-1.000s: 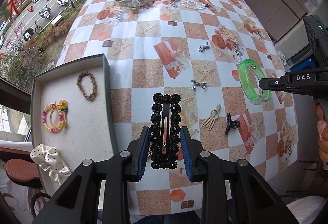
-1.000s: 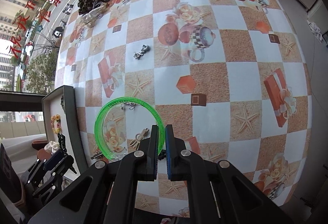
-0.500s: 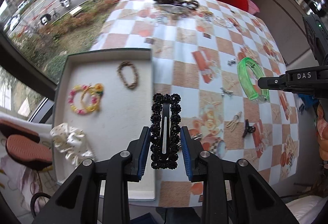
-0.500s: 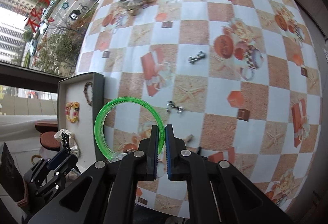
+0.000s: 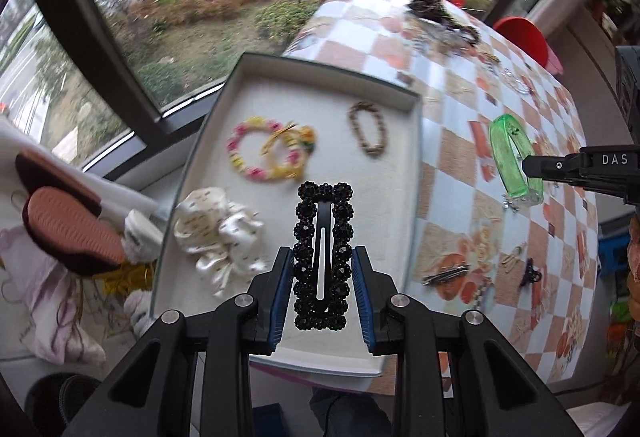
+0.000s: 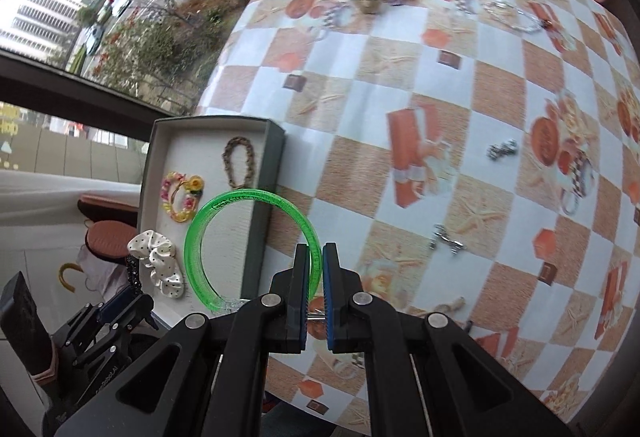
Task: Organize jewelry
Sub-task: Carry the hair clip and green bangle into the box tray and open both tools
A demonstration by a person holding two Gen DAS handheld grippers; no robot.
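Left gripper (image 5: 323, 297) clamped on black hair clip (image 5: 323, 257) by its 2 long edges, above tray (image 5: 414, 173): stiff, light, beads likely fragile. Right gripper (image 6: 316, 291) pinching green bangle (image 6: 252, 249) by rim, beside tray: rigid, smooth, probably slippery.
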